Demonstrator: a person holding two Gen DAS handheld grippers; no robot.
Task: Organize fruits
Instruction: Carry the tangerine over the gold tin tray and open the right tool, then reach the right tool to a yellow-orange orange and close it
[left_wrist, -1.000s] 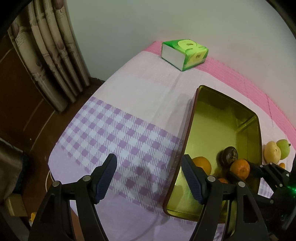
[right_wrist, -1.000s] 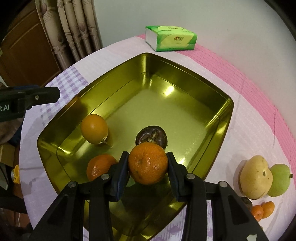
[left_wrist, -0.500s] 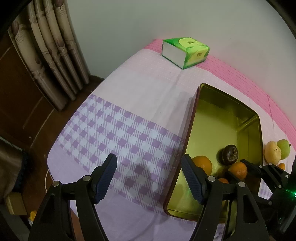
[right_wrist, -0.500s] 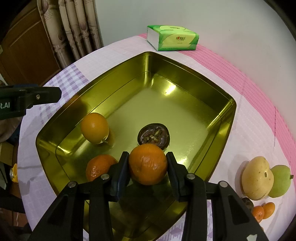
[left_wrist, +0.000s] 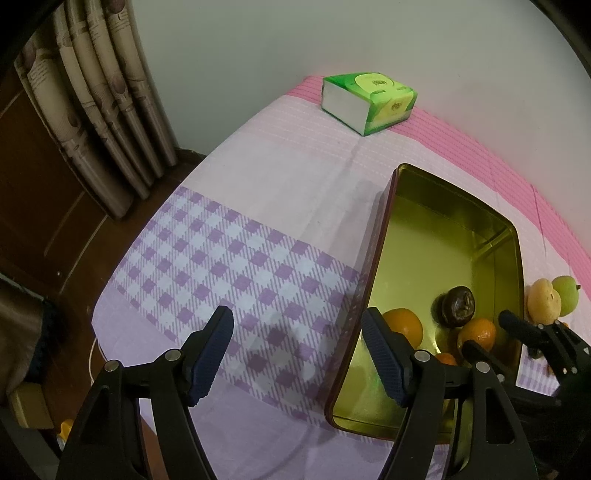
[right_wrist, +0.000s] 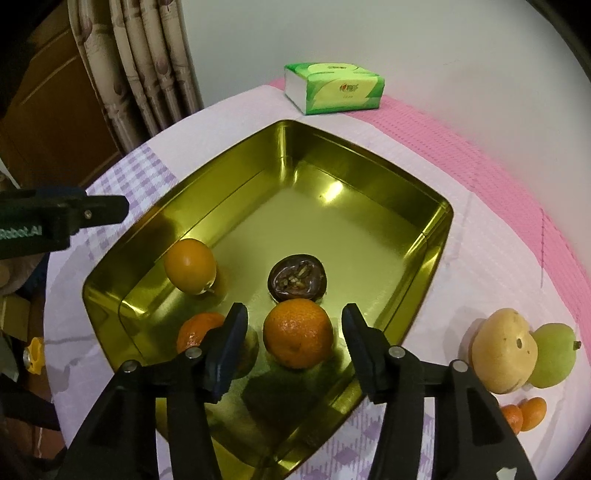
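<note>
The right gripper (right_wrist: 293, 341) hangs over the near end of the gold tin tray (right_wrist: 424, 266), its jaws opening, and the mandarin (right_wrist: 298, 333) sits between them on the tray floor with a clear gap on either side, so it is released rather than grasped. Just beyond that mandarin, touching or nearly touching it, lies a dark brown halved passion fruit (right_wrist: 297, 277), cut face up. To the left, near the tray's left wall, rests a smooth orange (right_wrist: 190, 265), and nearer, partly hidden behind the gripper's left finger, a second mandarin (right_wrist: 197, 328). Outside the tray on its right, on the cloth, a yellow pear (right_wrist: 504, 350) leans against a green pear (right_wrist: 552, 354), with two small mandarins (right_wrist: 526, 413) just in front of them. The left gripper (left_wrist: 297, 354) stands open and empty over the purple checked tablecloth (left_wrist: 221, 266), left of the tray's left wall. At the far edge of the table, by the wall, lies a green tissue pack (right_wrist: 334, 88), and curtains (right_wrist: 147, 62) hang at the far left.
</note>
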